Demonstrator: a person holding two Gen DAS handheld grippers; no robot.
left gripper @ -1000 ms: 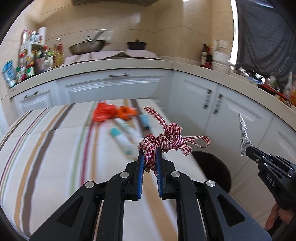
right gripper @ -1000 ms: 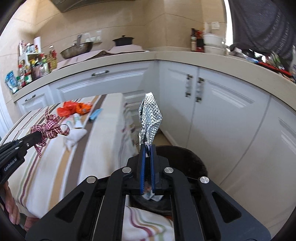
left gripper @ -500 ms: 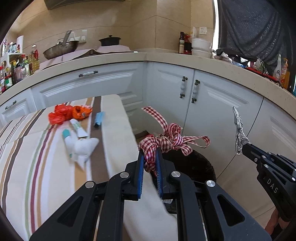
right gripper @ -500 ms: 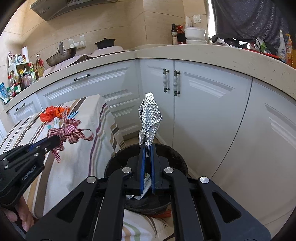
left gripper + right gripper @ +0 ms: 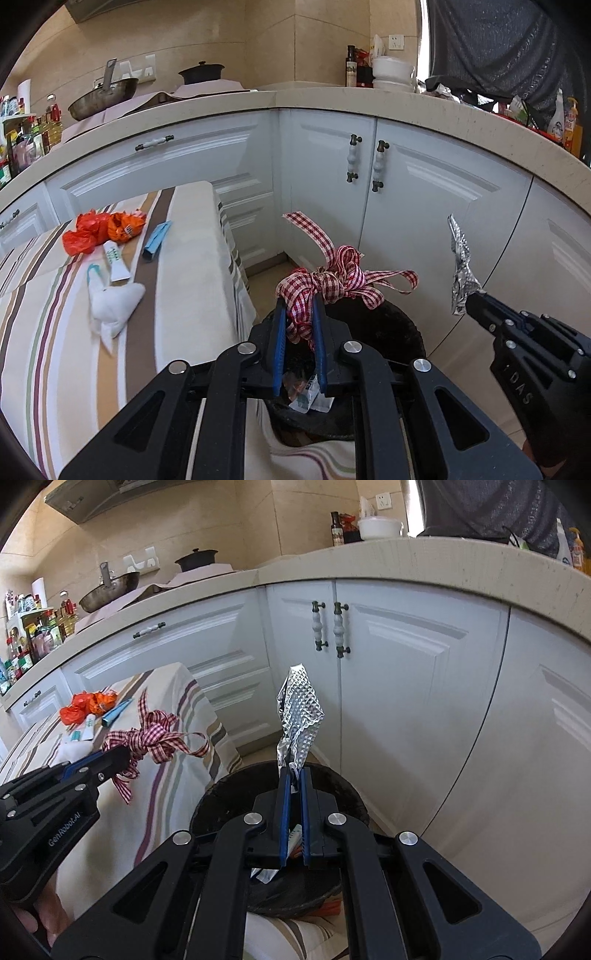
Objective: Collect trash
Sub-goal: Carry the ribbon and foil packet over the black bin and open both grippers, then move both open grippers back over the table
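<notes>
The left tool (image 5: 298, 306) was clamped on a red checked ribbon (image 5: 332, 280), and the right tool (image 5: 293, 771) was clamped on a crumpled piece of silver foil (image 5: 299, 716). Both tools hung over the dark round bin (image 5: 236, 794) on the floor, just to the right of the striped tabletop (image 5: 192, 266). To do this step well, I think each tool should be right over the middle of the bin before it lets go. The ribbon has long loose tails, so it may catch on a finger or hang over the rim; a small shake after opening could help. The foil is light and stands up tall, so it is best dropped from low down. I counted two tools, one ribbon, one foil piece and one bin, which already had some scraps at the bottom. Far back on the tabletop there were two orange wrappers (image 5: 103, 232), one small white tube (image 5: 116, 258), one blue strip (image 5: 157, 240) and one white crumpled tissue (image 5: 112, 302), with a bit of teal beside it that I could not name. Those looked like they were waiting to be picked up.
</notes>
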